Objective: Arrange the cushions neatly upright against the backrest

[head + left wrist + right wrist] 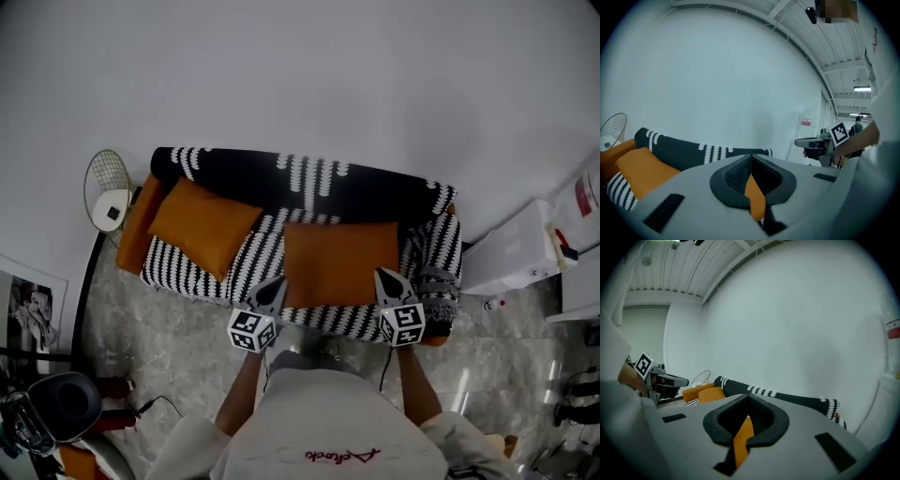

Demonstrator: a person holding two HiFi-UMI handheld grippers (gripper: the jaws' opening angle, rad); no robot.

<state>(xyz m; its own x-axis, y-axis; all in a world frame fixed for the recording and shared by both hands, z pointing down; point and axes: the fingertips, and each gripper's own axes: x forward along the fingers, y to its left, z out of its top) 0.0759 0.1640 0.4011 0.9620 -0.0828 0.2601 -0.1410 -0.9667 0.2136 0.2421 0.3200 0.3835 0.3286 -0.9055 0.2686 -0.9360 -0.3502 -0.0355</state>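
Observation:
A black-and-white patterned sofa [309, 183] stands against the white wall. An orange cushion [339, 262] lies over the middle of the seat, its top edge near the backrest [693, 152]. My left gripper [272, 292] is shut on its near left corner and my right gripper [387, 284] on its near right corner. Orange fabric [754, 197] shows pinched in the left gripper [751, 159], and more of it [742, 439] in the right gripper [747, 411]. A second orange cushion [202, 225] lies skewed on the left seat, also in the left gripper view [640, 171].
A round wire fan [108, 187] stands left of the sofa. A grey patterned pillow [439, 291] sits at the sofa's right end, with a white cabinet [511, 253] beyond it. A framed picture [33, 305] and a dark round object [61, 403] are on the floor at left.

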